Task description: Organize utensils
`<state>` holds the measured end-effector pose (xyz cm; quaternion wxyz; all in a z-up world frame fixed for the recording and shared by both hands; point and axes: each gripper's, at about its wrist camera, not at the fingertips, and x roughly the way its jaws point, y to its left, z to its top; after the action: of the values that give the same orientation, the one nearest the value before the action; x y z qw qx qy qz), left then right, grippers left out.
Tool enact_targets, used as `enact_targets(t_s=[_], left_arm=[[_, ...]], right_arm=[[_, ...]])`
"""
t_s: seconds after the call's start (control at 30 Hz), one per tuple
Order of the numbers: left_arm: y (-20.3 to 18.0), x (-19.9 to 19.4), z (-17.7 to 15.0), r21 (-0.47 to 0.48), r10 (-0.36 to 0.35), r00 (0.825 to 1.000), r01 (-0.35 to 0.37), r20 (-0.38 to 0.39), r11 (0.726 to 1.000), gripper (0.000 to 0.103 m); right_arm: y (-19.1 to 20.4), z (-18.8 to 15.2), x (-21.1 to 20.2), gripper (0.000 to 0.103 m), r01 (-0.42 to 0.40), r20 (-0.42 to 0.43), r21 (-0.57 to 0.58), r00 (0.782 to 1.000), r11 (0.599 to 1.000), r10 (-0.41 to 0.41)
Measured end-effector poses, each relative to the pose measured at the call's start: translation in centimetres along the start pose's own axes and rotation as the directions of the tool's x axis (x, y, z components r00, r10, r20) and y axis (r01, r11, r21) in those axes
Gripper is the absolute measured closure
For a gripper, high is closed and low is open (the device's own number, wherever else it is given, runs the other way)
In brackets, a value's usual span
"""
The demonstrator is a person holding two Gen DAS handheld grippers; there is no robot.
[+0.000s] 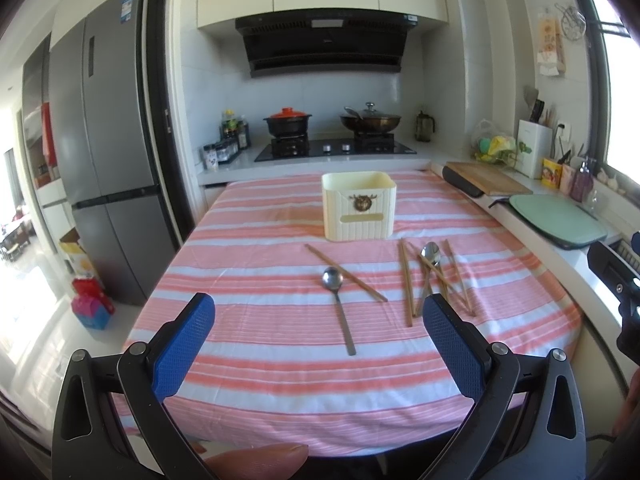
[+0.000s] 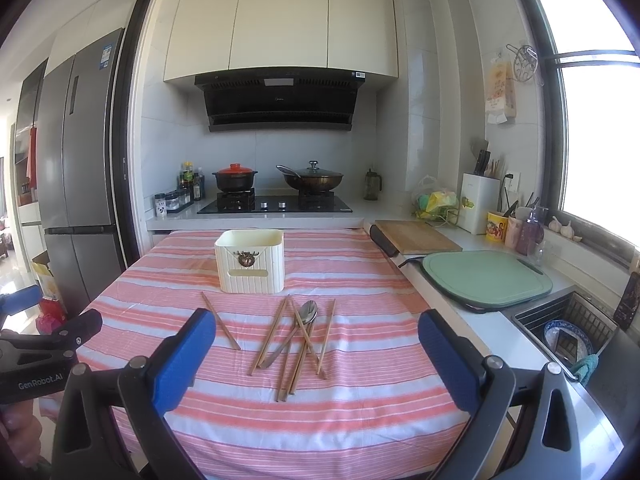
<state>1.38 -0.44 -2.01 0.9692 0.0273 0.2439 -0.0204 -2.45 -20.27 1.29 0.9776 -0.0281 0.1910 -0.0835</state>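
A cream utensil box (image 1: pixel 359 206) (image 2: pixel 250 261) stands upright on the pink striped tablecloth (image 1: pixel 280 340). In front of it a steel spoon (image 1: pixel 338 308) lies alone beside a single wooden chopstick (image 1: pixel 346 273) (image 2: pixel 221 321). To the right, a second spoon (image 1: pixel 428 270) (image 2: pixel 298 328) lies among several chopsticks (image 1: pixel 407 284) (image 2: pixel 294 344). My left gripper (image 1: pixel 320 316) is open and empty, held above the near table edge. My right gripper (image 2: pixel 318 332) is open and empty, above the chopstick pile's near side.
A counter on the right holds a wooden board (image 2: pixel 416 237), a green cutting board (image 2: pixel 486 278) and a sink (image 2: pixel 568 328). A stove with pots (image 2: pixel 276 196) is behind the table. A fridge (image 1: pixel 104 152) stands at the left.
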Motion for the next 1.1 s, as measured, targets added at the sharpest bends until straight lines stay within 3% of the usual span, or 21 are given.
enact_targets(t_s=[0.7,1.1], left_arm=[[-0.2,0.8,0.1,-0.003,-0.001,1.0,0.001,-0.018,1.0,0.0],[0.2,4.0,0.6,-0.001,-0.004,0.996,0.004,-0.091,1.0,0.0]], right_arm=[[-0.2,0.0,1.1,0.0,-0.006,-0.019,0.009,1.0,1.0,0.006],[-0.6,-0.5,3.0,0.0,-0.016,-0.056,0.014,0.998,1.0,0.017]])
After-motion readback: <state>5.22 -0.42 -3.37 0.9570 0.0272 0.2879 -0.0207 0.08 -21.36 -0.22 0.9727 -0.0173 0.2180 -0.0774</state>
